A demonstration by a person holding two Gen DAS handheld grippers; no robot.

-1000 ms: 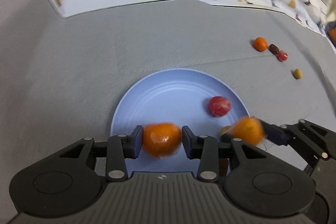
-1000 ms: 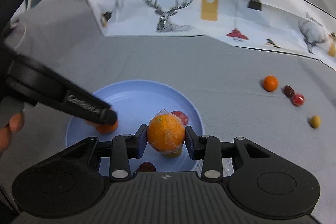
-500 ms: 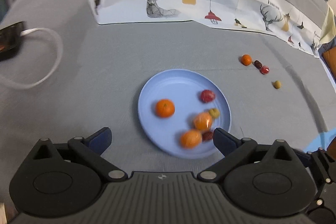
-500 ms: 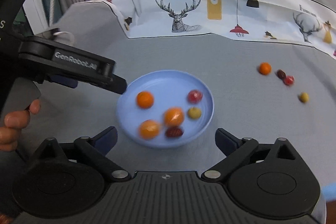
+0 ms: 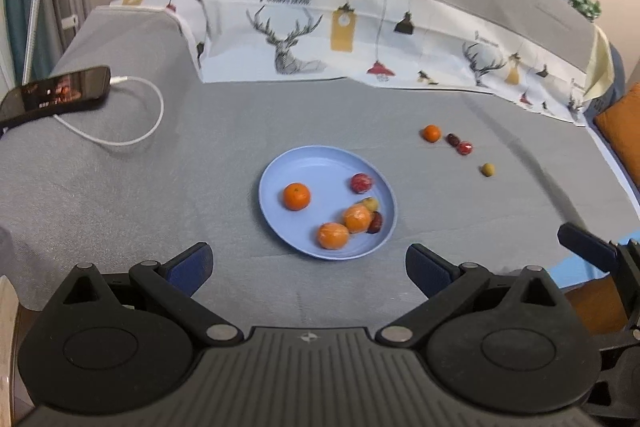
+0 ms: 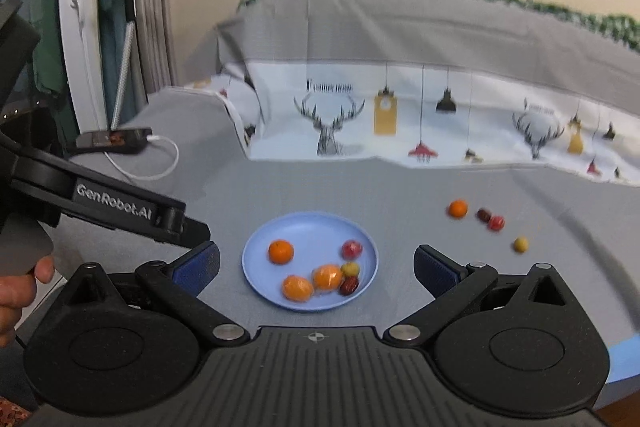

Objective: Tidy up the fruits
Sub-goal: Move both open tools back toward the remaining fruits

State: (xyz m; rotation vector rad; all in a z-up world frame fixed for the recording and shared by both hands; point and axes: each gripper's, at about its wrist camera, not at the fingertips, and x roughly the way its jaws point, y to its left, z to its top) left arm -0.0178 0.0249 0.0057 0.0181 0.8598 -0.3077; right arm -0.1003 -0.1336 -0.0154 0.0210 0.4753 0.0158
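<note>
A grey sheet (image 5: pixel 240 147) covers the bed, and on it sits a blue plate (image 5: pixel 320 159) holding three oranges (image 5: pixel 297 196) and three smaller fruits (image 5: pixel 361 183). Four more small fruits (image 5: pixel 431 133) lie well apart on the sheet, right of the plate. The left gripper (image 5: pixel 308 263) and right gripper (image 6: pixel 316 263) both gape wide with nothing between their jaws; the right's were just opening.

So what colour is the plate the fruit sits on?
Light blue; the plate shows best in the left wrist view.

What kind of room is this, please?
Probably a bedroom at home: the plate of fruit sits on a bed with a grey cover, a deer-print sheet lies behind, and a phone is charging.
</note>
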